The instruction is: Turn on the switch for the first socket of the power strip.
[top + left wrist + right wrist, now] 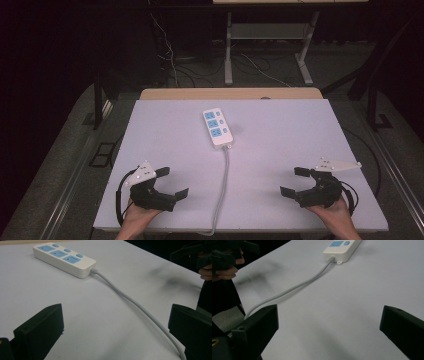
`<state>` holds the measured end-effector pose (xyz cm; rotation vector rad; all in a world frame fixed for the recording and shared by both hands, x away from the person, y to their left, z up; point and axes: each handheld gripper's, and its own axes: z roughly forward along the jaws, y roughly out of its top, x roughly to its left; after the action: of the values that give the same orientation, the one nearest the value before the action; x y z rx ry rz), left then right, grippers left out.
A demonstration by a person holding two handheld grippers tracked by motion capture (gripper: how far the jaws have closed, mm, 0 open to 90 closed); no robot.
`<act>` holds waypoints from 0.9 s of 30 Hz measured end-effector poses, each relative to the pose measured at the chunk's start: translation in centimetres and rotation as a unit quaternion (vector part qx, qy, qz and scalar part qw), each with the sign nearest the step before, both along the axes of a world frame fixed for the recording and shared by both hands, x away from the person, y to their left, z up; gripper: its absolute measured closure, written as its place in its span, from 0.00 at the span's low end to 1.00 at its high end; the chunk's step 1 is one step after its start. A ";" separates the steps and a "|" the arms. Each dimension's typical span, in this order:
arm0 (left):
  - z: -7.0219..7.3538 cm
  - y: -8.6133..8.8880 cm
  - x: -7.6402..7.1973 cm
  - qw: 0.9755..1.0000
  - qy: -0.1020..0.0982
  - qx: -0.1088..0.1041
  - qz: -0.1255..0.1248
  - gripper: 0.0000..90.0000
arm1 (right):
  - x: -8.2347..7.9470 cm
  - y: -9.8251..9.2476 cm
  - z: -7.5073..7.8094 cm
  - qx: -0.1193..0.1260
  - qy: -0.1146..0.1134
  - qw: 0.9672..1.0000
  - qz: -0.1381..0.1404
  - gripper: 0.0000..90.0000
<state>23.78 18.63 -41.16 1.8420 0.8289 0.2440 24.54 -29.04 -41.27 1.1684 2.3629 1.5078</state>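
A white power strip [217,128] with blue sockets lies at the middle back of the white table [290,125]. Its grey cable [224,180] runs toward me and drops over the front edge. My left gripper [173,182] rests open at the front left, with nothing between its jaws. At the front right, my right gripper [292,181] is open and holds nothing too. In the left gripper view the power strip [65,260] is far ahead and the cable [135,302] passes by the right jaw. In the right gripper view the cable [294,288] leads to the power strip [342,248].
A wooden board edge [230,93] sits behind the white surface. Beyond it stand a desk frame's legs [228,55] and loose floor cables [172,55]. Metal rails [75,175] run along the floor on both sides.
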 end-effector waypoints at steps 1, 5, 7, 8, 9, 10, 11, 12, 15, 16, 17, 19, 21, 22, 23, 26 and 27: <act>0.0 0.0 0.0 1.000 0.000 0.000 0.000 0.00 | 0.0 0.0 0.0 -0.002 -0.001 1.000 0.000 0.02; 0.0 -0.1 -0.1 1.000 0.001 -0.001 -0.002 0.00 | 0.0 0.0 0.0 -0.001 -0.001 1.000 0.001 0.02; 0.0 -0.1 -0.1 1.000 0.000 -0.001 -0.004 0.00 | 0.0 0.0 -0.1 -0.002 0.001 1.000 0.001 0.02; 0.0 -0.1 -0.1 1.000 0.000 -0.001 -0.004 0.00 | 0.0 -0.1 -0.1 -0.002 0.000 1.000 0.001 0.02; 0.0 -0.1 -0.2 1.000 -0.001 0.002 -0.003 0.00 | 0.0 -0.1 -0.1 -0.004 0.000 1.000 0.001 0.02; 0.1 -0.1 -0.2 1.000 -0.002 0.003 -0.002 0.00 | 0.0 -0.1 -0.1 -0.005 0.000 1.000 0.001 0.02; 0.1 -0.1 -0.2 1.000 -0.002 0.003 -0.002 0.00 | 0.1 -0.2 -0.1 -0.005 0.000 1.000 0.000 0.02; 0.1 -0.1 -0.2 1.000 -0.002 0.003 -0.001 0.00 | 0.1 -0.2 -0.2 -0.005 0.000 1.000 -0.001 0.02; 0.2 0.0 -0.2 1.000 -0.004 0.003 0.000 0.00 | 0.1 -0.3 -0.2 -0.004 0.002 1.000 -0.005 0.02; 0.3 0.0 -0.2 1.000 -0.005 0.003 0.000 0.00 | 0.1 -0.3 -0.2 -0.004 0.002 1.000 -0.005 0.02; 0.3 0.0 -0.2 1.000 -0.005 0.004 0.000 0.00 | 0.2 -0.3 -0.2 -0.004 0.002 1.000 -0.006 0.02; 0.3 0.0 -0.2 1.000 -0.003 0.006 -0.001 0.00 | 0.2 -0.3 -0.3 -0.004 0.003 1.000 -0.007 0.02; 0.4 -0.1 -0.2 1.000 -0.001 0.011 -0.004 0.00 | 0.3 -0.3 -0.3 -0.003 0.004 1.000 -0.007 0.02; 0.4 -0.2 -0.2 1.000 -0.001 0.012 -0.004 0.00 | 0.3 -0.4 -0.3 -0.003 0.003 1.000 -0.006 0.02; 0.4 -0.2 -0.2 1.000 -0.001 0.012 -0.004 0.00 | 0.3 -0.4 -0.3 -0.003 0.003 1.000 -0.006 0.02; 0.7 -0.2 0.1 1.000 -0.002 0.014 -0.007 0.00 | 0.3 -0.4 -0.3 -0.003 0.003 1.000 -0.006 0.02; 0.7 -0.2 0.1 1.000 -0.002 0.014 -0.007 0.00 | 0.3 -0.4 -0.3 -0.002 0.002 1.000 -0.005 0.02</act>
<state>23.86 18.40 -40.46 1.8726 0.8130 0.2508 24.85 -29.48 -41.53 1.1820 2.3585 1.4979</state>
